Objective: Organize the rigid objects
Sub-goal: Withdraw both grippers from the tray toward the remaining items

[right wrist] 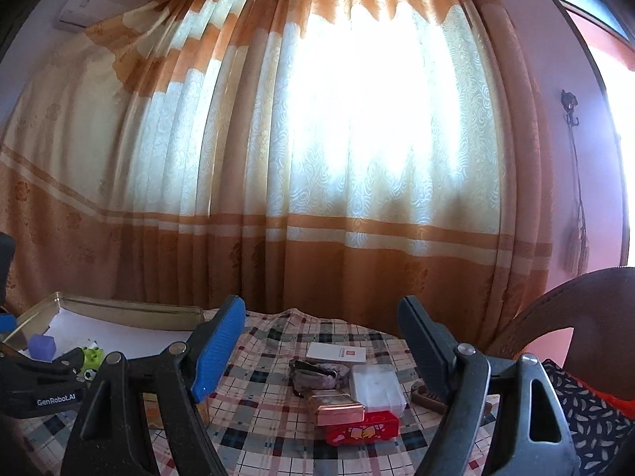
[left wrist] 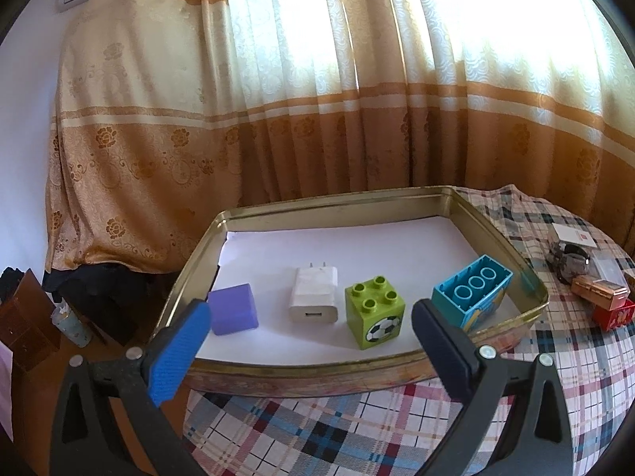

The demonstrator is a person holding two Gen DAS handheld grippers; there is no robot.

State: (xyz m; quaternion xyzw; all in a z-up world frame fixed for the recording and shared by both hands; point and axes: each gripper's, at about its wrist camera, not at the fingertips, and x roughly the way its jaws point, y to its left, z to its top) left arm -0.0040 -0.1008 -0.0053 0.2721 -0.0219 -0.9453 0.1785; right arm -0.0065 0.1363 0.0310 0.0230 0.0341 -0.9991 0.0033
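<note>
A gold metal tray (left wrist: pixel 500 234) lined with white paper holds a purple block (left wrist: pixel 233 309), a white charger (left wrist: pixel 314 294), a green brick with a football print (left wrist: pixel 375 311) and a blue brick (left wrist: pixel 472 291) lying on its side. My left gripper (left wrist: pixel 313 341) hovers open at the tray's near rim, nothing between its fingers. My right gripper (right wrist: pixel 323 343) stands open above the checked cloth. Ahead of it lie a copper-coloured box (right wrist: pixel 339 408), a red box (right wrist: pixel 363 428), a clear plastic case (right wrist: pixel 375 386), a dark strap bundle (right wrist: pixel 315 373) and a white card (right wrist: pixel 336 352).
A plaid tablecloth (left wrist: pixel 337 428) covers the round table. Orange and cream curtains (left wrist: pixel 317 99) hang close behind. A dark wooden chair back (right wrist: pixel 575 317) stands at the right. The left gripper body (right wrist: pixel 35 380) shows at the right wrist view's left edge. Dark furniture (left wrist: pixel 24 317) sits below the table's left.
</note>
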